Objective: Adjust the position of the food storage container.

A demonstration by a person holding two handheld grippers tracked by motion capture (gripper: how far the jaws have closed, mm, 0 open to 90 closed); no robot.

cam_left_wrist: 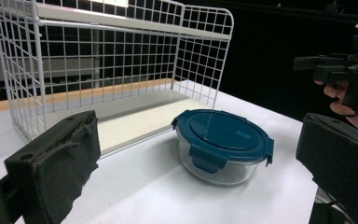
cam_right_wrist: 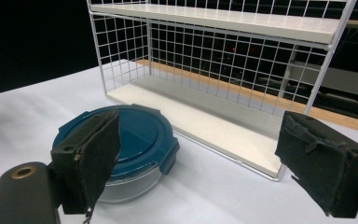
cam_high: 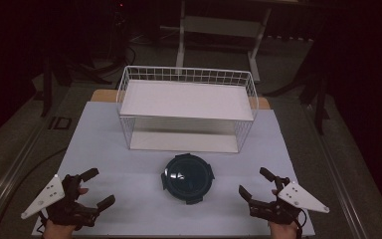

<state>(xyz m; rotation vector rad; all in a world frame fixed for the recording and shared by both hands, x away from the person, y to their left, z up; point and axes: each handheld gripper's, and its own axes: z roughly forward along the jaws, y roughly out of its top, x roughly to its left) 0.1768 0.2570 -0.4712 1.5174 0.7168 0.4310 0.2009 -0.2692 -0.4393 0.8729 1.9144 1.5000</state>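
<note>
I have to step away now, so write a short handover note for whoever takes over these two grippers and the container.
Left gripper: open, holding nothing, at the near left of the table.
Right gripper: open, holding nothing, at the near right.
Glass container with its blue lid clipped on stands between them, in front of the white wire shelf rack, apart from it.
Done: nothing visible; container untouched, both rack shelves bare.
Left: probably grasp the container and set it on a rack shelf.
</note>
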